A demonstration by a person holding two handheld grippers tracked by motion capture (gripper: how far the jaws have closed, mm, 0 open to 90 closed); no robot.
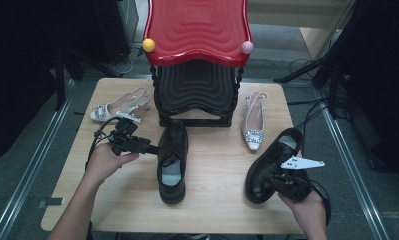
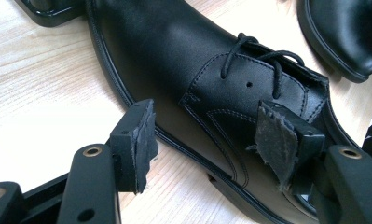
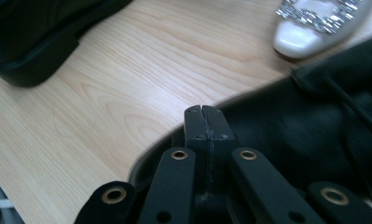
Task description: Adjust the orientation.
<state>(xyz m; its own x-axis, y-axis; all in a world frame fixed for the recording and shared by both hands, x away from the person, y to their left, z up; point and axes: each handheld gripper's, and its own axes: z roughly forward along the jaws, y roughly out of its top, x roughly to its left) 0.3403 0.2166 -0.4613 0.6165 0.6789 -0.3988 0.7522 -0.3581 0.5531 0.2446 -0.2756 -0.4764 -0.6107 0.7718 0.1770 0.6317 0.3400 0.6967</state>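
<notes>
My left hand-held gripper (image 1: 152, 148) stands open, and its two jaws sit on both sides of the left black lace-up shoe (image 1: 172, 160); in the left gripper view one pad (image 2: 141, 144) is beside the sole on the tabletop (image 1: 217, 170) side and the other pad (image 2: 277, 140) is over the laced upper (image 2: 249, 79). I cannot tell if the pads touch the leather. This shoe lies just in front of that gripper, with its toe near the black stool (image 1: 197, 95) under the red stool (image 1: 197, 27).

My right hand-held gripper (image 3: 206, 126) is closed, pad against pad, with nothing between them. It lies against the second black shoe (image 1: 272, 165), which stands tilted just beside it. Beyond this shoe a white slingback with a jewelled buckle (image 1: 253, 122) lies on the tabletop. Another white slingback (image 1: 119, 106) lies behind the left gripper.
</notes>
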